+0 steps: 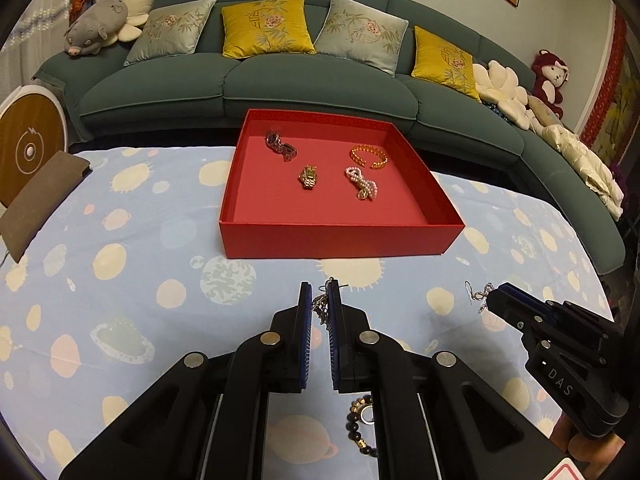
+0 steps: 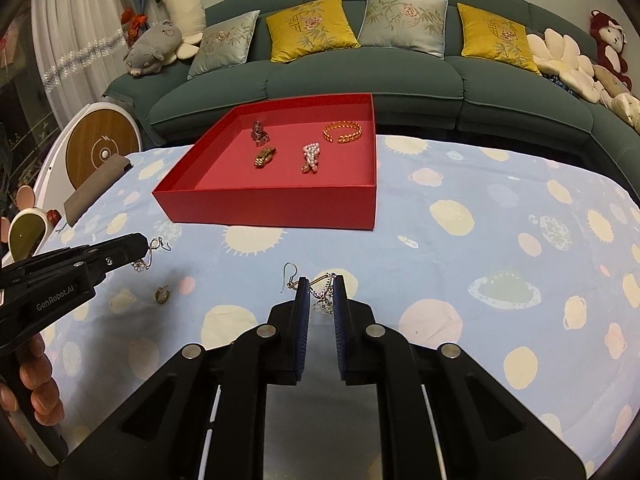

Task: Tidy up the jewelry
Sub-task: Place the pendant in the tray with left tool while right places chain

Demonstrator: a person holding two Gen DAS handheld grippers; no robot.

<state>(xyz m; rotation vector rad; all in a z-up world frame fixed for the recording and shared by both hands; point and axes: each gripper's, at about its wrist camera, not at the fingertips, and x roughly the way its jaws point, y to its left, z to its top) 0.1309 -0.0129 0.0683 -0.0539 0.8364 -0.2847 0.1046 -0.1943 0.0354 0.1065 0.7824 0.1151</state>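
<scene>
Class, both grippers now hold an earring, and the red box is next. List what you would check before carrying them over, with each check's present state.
1. Left gripper shut on its earring: ok.
2. Right gripper shut on its earring: ok.
3. Red box open, free floor at the front: ok.
4. Bracelet, watch and pearl piece already inside: ok.
5. All pieces collected: not ok; ring and bead bracelet on the cloth.
6. Grip firmness: cannot tell.

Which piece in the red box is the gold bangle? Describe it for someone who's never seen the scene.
Find the red box on the planet-print tablecloth in front of the green sofa. The gold bangle lies in its far right part, just behind the pearl piece. It alone is an open C-shaped ring.
</scene>
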